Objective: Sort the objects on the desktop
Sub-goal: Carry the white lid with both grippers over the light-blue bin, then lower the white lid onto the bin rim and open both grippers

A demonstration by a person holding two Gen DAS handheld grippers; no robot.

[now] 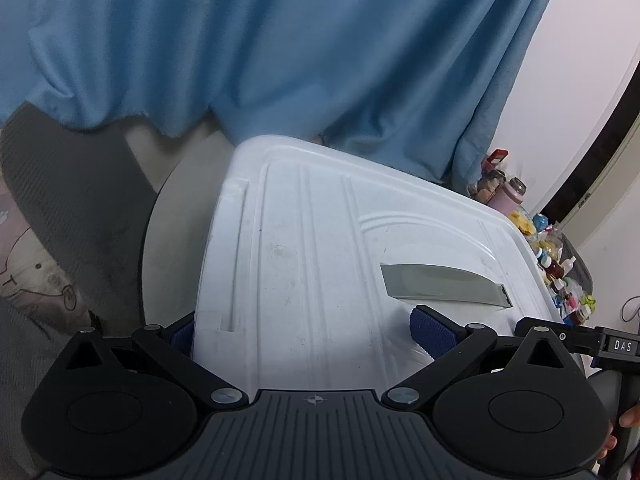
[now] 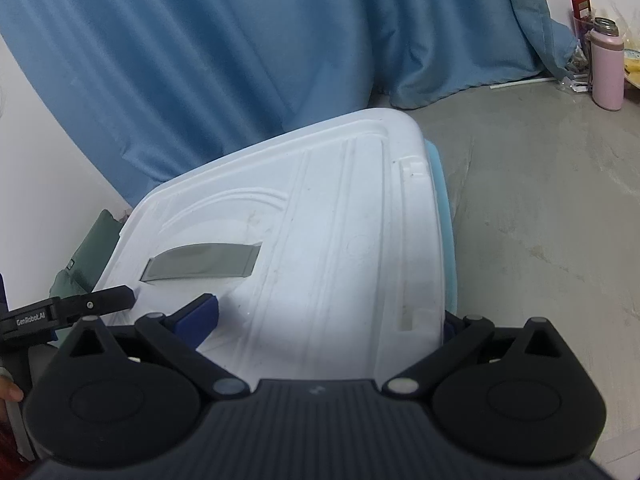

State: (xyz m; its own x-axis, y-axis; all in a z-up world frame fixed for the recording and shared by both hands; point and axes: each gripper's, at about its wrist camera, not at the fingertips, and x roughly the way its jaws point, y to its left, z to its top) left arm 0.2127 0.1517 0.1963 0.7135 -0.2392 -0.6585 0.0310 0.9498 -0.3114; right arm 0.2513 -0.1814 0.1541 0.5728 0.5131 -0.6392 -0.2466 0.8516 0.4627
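Both tongs, left tongs (image 1: 304, 336) and right tongs (image 2: 332, 320), stand spread wide astride opposite ends of the white lid (image 1: 320, 248), gripping nothing. Lid sits closed on the blue bin (image 2: 442, 200), on the floor (image 2: 540, 200). Judged step: opening storage; next requires closing on lid edges, lifting evenly.

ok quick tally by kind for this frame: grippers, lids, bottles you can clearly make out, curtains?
Grippers: 2, left gripper and right gripper
Lids: 1, white lid
Bottles: 1 clear, pink bottle; the far clutter is too small to count
Curtains: 1, blue curtain
Total: 5
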